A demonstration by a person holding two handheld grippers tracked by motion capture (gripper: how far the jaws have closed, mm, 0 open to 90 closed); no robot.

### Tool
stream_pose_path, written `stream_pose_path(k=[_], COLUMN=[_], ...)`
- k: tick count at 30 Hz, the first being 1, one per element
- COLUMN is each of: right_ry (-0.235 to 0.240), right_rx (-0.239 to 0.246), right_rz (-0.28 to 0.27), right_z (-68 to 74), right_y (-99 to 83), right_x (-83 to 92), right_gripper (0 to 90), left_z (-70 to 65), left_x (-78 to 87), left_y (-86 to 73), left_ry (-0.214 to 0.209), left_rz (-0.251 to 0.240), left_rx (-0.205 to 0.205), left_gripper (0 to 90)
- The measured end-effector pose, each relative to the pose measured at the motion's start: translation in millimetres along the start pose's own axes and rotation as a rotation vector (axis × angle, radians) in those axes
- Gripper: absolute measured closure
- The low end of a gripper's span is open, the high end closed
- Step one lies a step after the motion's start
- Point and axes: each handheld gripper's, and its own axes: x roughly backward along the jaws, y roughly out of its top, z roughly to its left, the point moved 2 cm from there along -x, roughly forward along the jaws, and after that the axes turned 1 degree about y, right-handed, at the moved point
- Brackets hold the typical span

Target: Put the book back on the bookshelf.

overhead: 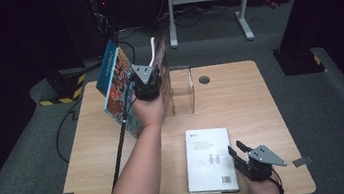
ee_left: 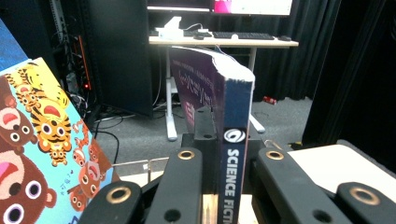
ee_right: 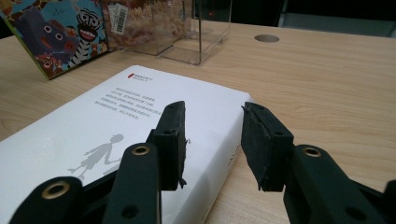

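Three books are on the scene, with one clear acrylic stand (overhead: 181,88) as the landmark near the far middle of the tabletop (overhead: 267,109).

The first is a science fiction book (ee_left: 233,140) with a dark blue spine, held upright just left of the stand. The left gripper (overhead: 146,80) has its fingers (ee_left: 180,186) clamped on the lower part of that spine, one on each cover, and the book's top rises above them.

The second is a picture book (overhead: 115,86) with cartoon animals on the cover, standing tilted, further left of the stand, close to the tabletop's left far corner. In the left gripper view it leans just beside the held book without touching it.

The third is a white book (overhead: 210,160) lying flat, nearer the person than the stand and a little right of it, its near edge close to the tabletop's front edge. The right gripper (overhead: 238,155) hovers at this book's right long edge, its fingers (ee_right: 172,140) apart with nothing between them; one hangs over the white cover, the other over bare wood.

Right of the stand the tabletop is open wood up to its right edge, apart from one round cable hole (overhead: 204,79) just beside the stand.
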Motion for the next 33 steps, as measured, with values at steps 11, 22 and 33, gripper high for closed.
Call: stream_pose_path(k=[11, 22, 33], right_ry=[-0.002, 0.004, 0.007], right_rx=[0.006, 0.008, 0.017], right_rz=[0.001, 0.006, 0.011], right_z=[-0.9, 0.9, 3.6], right_y=[-0.7, -1.2, -1.2], right_x=[0.2, -1.2, -2.0], right_gripper=[60.1, 60.2, 60.1], left_z=[-3.1, 10.1, 32.1], left_x=[2.1, 10.0, 15.8], left_y=[-7.3, -13.6, -11.0], left_ry=[0.000, 0.005, 0.054], left_rz=[-0.030, 0.021, 0.082], left_rx=[0.035, -0.005, 0.018], left_gripper=[83.5, 82.7, 80.4])
